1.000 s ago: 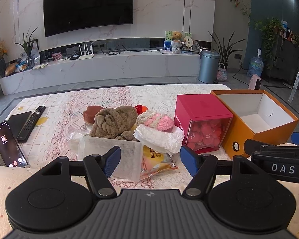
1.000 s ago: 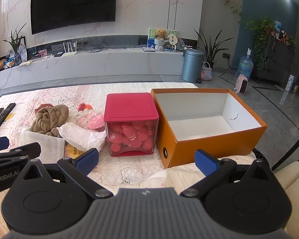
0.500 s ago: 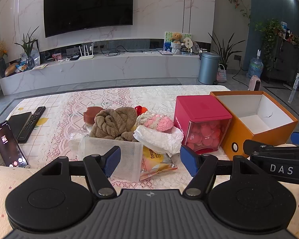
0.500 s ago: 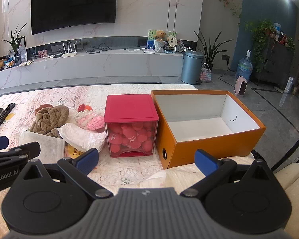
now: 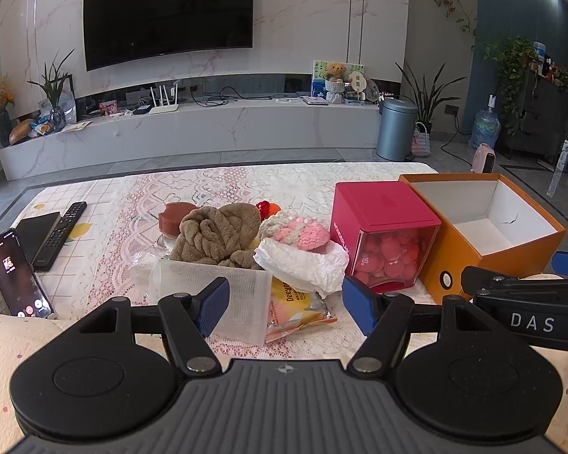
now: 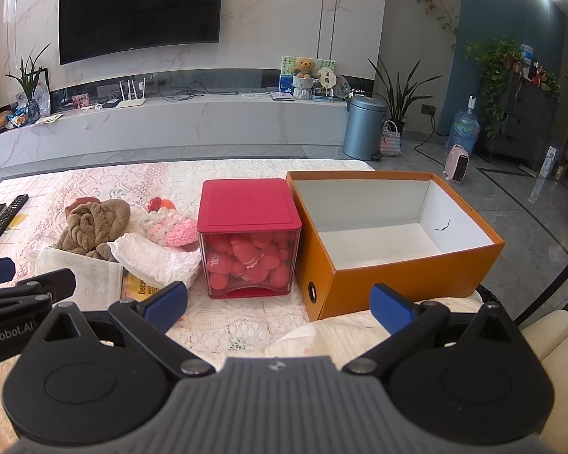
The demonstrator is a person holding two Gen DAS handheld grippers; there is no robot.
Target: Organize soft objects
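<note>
A pile of soft things lies on the lace tablecloth: a brown braided plush (image 5: 217, 232) (image 6: 92, 225), a pink and white crochet piece (image 5: 297, 229) (image 6: 170, 227), a white crumpled cloth (image 5: 303, 265) (image 6: 151, 255), a white mesh bag (image 5: 231, 295) and a yellow snack packet (image 5: 297, 306). An open, empty orange box (image 6: 397, 257) (image 5: 484, 223) stands to the right. My left gripper (image 5: 286, 300) is open and empty, just short of the pile. My right gripper (image 6: 278, 302) is open and empty, in front of the orange box.
A clear cube with a red lid (image 6: 250, 238) (image 5: 386, 234), full of red pieces, stands between the pile and the orange box. A phone (image 5: 17, 274), a remote (image 5: 60, 232) and a black tablet (image 5: 38, 232) lie at the table's left.
Both grippers have drifted very slightly; the scene sits a touch lower and to the left in the views. Nothing was grasped or released.
</note>
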